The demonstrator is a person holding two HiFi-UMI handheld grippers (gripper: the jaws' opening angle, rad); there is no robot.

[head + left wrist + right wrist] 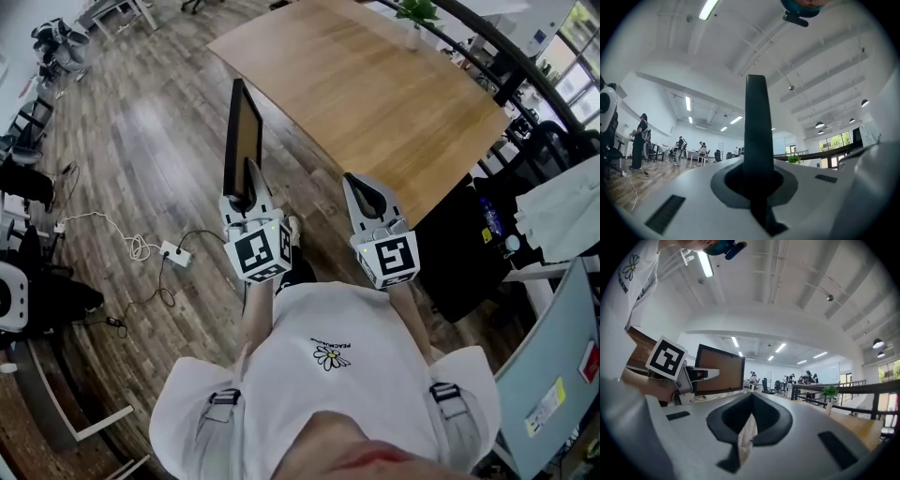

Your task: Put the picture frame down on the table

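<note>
The picture frame [242, 141] has a black rim and a brown back, and it stands upright on edge in the air over the wooden floor, left of the table [375, 103]. My left gripper [249, 186] is shut on the frame's lower edge. In the left gripper view the frame [756, 136] is a dark vertical bar rising from between the jaws of the left gripper [757, 183]. My right gripper [364, 192] hangs beside it, shut with nothing in it. The right gripper view shows its closed jaws [748, 423], with the frame [720, 369] off to the left.
The light wooden table's near corner lies just ahead of my right gripper. A potted plant [416, 13] stands at its far edge. A power strip with cables [174, 251] lies on the floor to the left. A dark chair [469, 246] and white cloth [561, 212] are at the right.
</note>
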